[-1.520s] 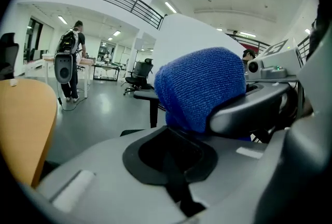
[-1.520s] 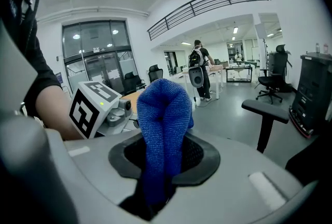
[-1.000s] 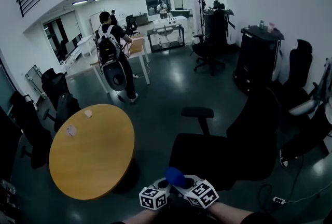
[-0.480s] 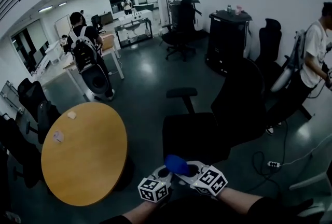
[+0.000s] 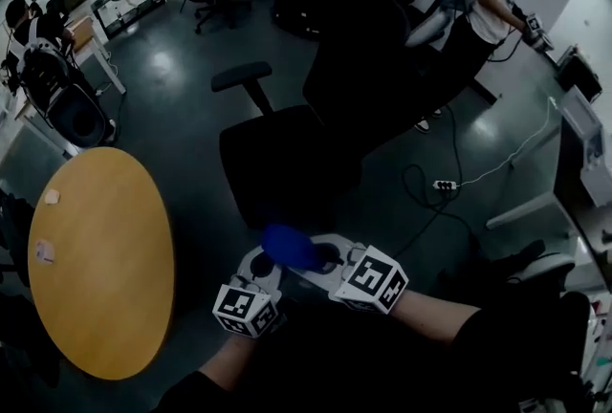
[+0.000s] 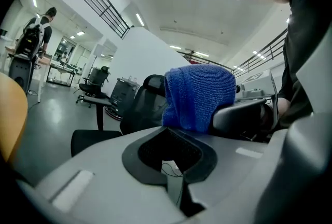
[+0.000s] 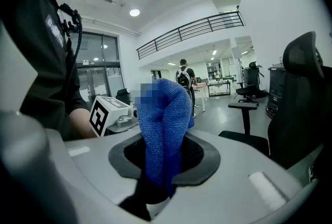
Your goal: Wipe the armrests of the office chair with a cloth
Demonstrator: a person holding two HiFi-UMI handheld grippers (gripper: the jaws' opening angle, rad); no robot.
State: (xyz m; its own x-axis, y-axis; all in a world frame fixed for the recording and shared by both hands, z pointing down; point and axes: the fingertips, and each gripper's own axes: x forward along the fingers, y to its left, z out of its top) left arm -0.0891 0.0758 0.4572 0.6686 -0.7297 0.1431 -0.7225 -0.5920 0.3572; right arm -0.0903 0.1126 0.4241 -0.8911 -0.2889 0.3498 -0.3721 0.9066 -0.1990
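The right gripper [image 7: 161, 166] has its jaws closed on a blue cloth [image 7: 163, 119], pinching the lower end so that the folded, knitted bulk stands up out of the jaws in a thick, soft roll. The left gripper [image 6: 171, 163] sits just beside it with its jaws brought together on nothing; the cloth seen past its tips belongs to the other gripper. In the head view both grippers are drawn in close to the person's body, tips almost meeting under the cloth [image 5: 292, 247].

The office chair [image 5: 287, 163] stands ahead of both sets of jaws and well apart from them, seat towards them and tall backrest beyond. One armrest [image 5: 241, 75] shows clearly: a flat dark pad on a slanted post, beyond the seat and ahead-left of the jaws, its long axis seeming to run across the line the jaws point along. From the right gripper the same pad [image 7: 243, 106] shows ahead and to the right. The second armrest cannot be made out; it may be hidden behind the backrest.

Wiping appears not yet begun: the cloth-bearing right gripper has to reach forward over the seat, while the left lies slightly nearer the visible pad
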